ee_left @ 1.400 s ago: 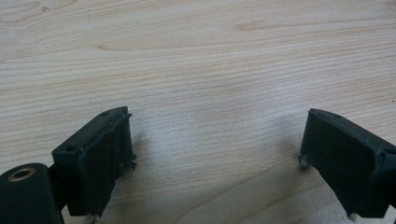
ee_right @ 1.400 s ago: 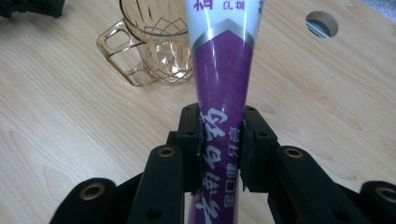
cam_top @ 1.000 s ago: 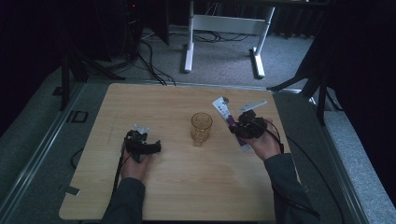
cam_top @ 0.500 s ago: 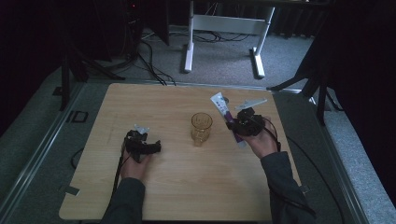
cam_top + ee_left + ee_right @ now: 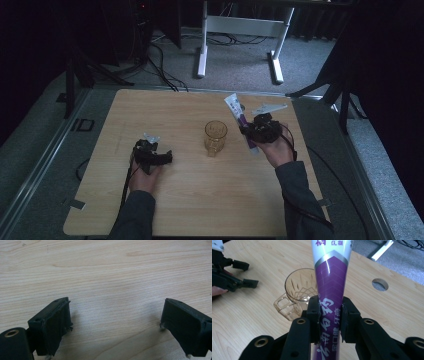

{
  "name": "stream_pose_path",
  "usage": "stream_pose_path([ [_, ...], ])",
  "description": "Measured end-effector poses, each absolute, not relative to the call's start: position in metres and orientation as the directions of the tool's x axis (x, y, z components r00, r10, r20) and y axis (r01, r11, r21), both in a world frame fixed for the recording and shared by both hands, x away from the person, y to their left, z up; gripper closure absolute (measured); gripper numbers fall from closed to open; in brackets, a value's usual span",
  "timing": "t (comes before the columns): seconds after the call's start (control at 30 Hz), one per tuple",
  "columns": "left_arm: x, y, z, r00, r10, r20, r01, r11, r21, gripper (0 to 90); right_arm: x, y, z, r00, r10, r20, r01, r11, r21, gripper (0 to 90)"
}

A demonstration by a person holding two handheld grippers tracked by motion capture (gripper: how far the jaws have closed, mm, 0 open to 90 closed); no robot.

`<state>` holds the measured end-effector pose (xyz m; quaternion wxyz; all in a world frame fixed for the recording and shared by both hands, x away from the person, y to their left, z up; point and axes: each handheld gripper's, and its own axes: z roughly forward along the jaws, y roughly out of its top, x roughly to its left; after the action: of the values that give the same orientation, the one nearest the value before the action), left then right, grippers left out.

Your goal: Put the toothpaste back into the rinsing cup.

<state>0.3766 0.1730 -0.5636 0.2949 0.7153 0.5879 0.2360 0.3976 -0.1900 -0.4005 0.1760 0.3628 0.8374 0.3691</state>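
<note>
My right gripper (image 5: 247, 132) is shut on a purple and white toothpaste tube (image 5: 238, 120) and holds it off the table, just right of an amber glass mug (image 5: 215, 137). In the right gripper view the jaws of that gripper (image 5: 329, 315) pinch the tube (image 5: 329, 277) by its purple lower part, and the mug (image 5: 298, 293) stands upright behind it with its handle toward me. My left gripper (image 5: 168, 157) rests low over the wooden table (image 5: 165, 107) left of the mug. It stands open (image 5: 115, 322) with only bare wood between the jaws.
A round hole (image 5: 380, 284) is cut in the tabletop beyond the tube. White desk legs (image 5: 202, 45) and cables (image 5: 160, 60) lie on the grey floor past the far edge. Dark stands (image 5: 70, 75) flank the table.
My right gripper has carried the tube a little left, closer to the mug, with the tube tilting more upright. The left gripper has stayed put.
</note>
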Motion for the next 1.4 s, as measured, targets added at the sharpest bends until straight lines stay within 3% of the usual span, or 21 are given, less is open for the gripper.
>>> stream_pose_path([
  [1.4, 0.377, 0.173, -0.564, 0.200, 0.980, -0.007, 0.703, -0.138, 0.698, 9.0, 0.408, -0.178, -0.403, -0.679, 0.733, 0.041, 0.431, 0.353, 0.831, 72.9],
])
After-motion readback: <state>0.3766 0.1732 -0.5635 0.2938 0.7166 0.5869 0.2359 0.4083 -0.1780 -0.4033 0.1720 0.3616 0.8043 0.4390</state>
